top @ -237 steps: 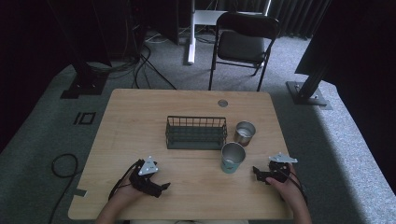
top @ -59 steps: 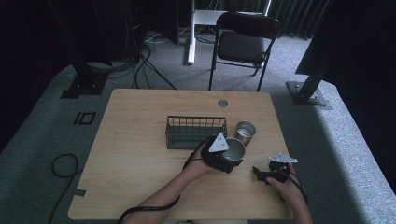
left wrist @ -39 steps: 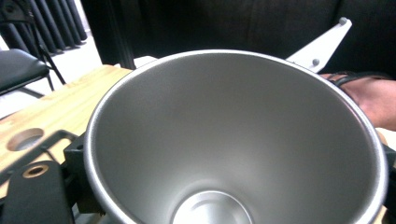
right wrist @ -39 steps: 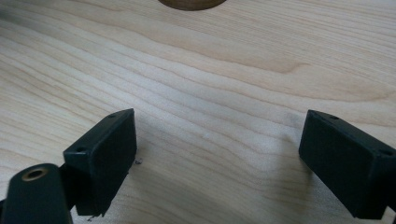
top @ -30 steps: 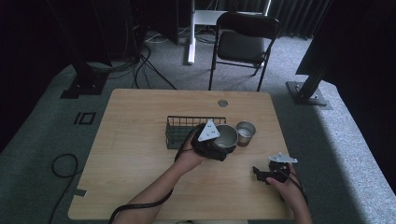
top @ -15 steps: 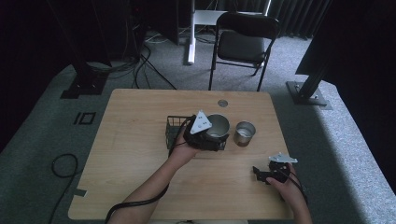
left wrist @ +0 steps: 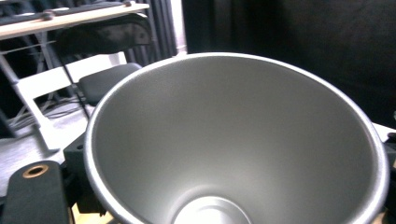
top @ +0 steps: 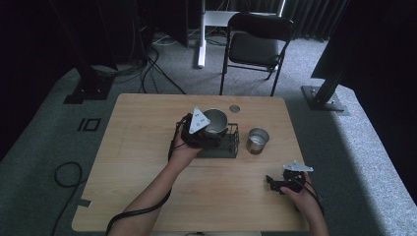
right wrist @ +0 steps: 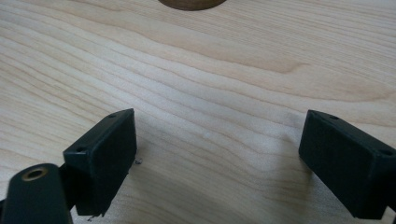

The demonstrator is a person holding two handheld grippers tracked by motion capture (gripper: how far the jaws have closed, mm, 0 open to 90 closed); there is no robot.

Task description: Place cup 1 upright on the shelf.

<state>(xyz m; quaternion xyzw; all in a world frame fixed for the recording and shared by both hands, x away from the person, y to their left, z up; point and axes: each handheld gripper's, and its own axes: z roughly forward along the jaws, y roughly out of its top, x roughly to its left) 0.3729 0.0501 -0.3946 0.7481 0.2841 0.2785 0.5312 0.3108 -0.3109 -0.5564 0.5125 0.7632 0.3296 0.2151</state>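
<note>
left gripper [top: 206, 129]: jaws clenched on metal cup [top: 215, 121], held over wire basket [top: 227, 143] | cup mouth faces its camera [left wrist: 233, 140] | right gripper [top: 282, 183]: jaws released, spread wide, low over bare surface [right wrist: 196, 70] | second cup [top: 257, 140] beyond right jaws

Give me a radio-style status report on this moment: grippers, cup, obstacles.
Left gripper shut on metal cup, above wire basket. Right gripper open, resting on table. Second cup stands right of basket, apart.
</note>
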